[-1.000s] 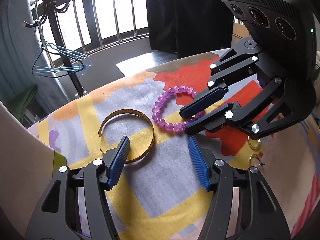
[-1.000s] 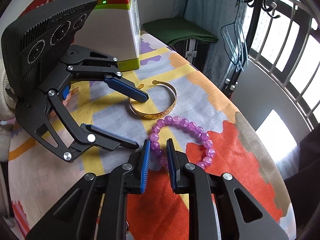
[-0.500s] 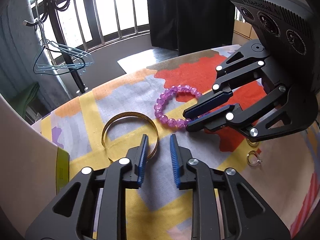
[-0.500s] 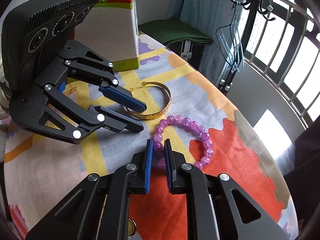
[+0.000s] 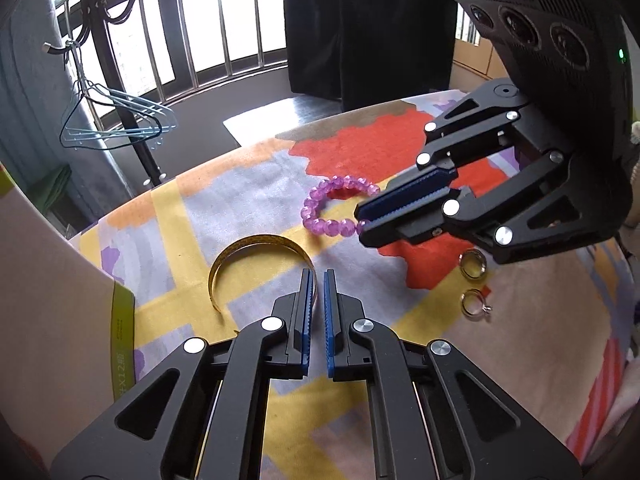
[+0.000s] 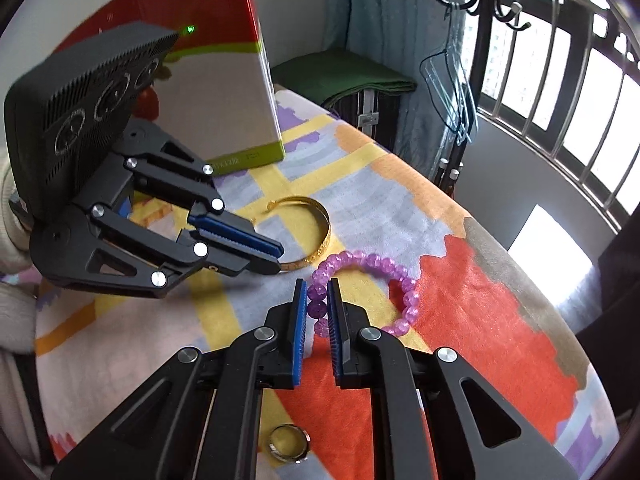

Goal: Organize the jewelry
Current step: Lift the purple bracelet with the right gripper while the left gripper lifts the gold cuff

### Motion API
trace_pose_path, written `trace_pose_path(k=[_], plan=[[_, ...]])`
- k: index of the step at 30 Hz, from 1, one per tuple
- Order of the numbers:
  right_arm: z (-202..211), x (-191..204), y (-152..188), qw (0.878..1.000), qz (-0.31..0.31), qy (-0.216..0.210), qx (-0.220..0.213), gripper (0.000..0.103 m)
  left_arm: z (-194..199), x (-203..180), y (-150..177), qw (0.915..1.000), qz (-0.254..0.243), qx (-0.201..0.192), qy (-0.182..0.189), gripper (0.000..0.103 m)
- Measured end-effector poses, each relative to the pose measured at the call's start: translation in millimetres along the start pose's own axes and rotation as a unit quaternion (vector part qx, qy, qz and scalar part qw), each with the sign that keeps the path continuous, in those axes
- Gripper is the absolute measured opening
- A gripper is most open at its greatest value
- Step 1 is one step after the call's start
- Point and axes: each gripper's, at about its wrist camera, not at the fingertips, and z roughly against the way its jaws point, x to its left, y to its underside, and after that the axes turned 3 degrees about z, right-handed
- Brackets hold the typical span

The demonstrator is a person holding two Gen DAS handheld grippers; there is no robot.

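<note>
A gold cuff bangle [image 5: 256, 242] lies on the colourful tablecloth; my left gripper [image 5: 319, 276] is shut on its right end. It also shows in the right wrist view [image 6: 316, 216], with the left gripper [image 6: 276, 258] closed on its near rim. A purple bead bracelet [image 5: 320, 216] lies to the right of the bangle. My right gripper [image 6: 318, 292] is shut on the beads of that bracelet [image 6: 384, 268]. The right gripper also shows in the left wrist view [image 5: 362, 224], at the bracelet's near side.
Two silver rings [image 5: 472, 266] [image 5: 474, 304] lie on the cloth at the right; one ring [image 6: 289, 442] shows under the right gripper. A red and white box [image 6: 224, 92] stands at the table's far left. The table edge [image 5: 256, 144] drops to the floor, with a coat stand [image 5: 120, 92] beyond.
My left gripper went from wide open to shut on the gold bangle's end. My right gripper stayed closed on the purple bracelet.
</note>
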Motion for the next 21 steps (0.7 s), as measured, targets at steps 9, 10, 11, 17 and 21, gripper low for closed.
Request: trace_pose_path(k=[9, 10, 11, 17, 21], plan=[[15, 7, 3, 1.0, -0.014, 0.006, -0.012, 0.01, -6, -6, 3, 0.9988, -0.037, 0.021, -0.025, 0.007], [17, 8, 3, 1.0, -0.016, 0.004, -0.014, 0.01, -7, -6, 2, 0.9986, -0.039, 0.023, -0.027, 0.008], [19, 8, 3, 1.0, -0.016, 0.004, -0.017, 0.01, -9, -5, 2, 0.9984, -0.04, 0.025, -0.029, 0.009], [27, 5, 3, 0.999, -0.031, 0.006, -0.028, 0.01, -15, 1, -1, 0.9985, -0.033, 0.027, -0.034, 0.028], [30, 2, 5, 0.999, -0.038, 0.008, -0.03, 0.01, -17, 1, -2, 0.9986, -0.035, 0.03, -0.028, 0.021]])
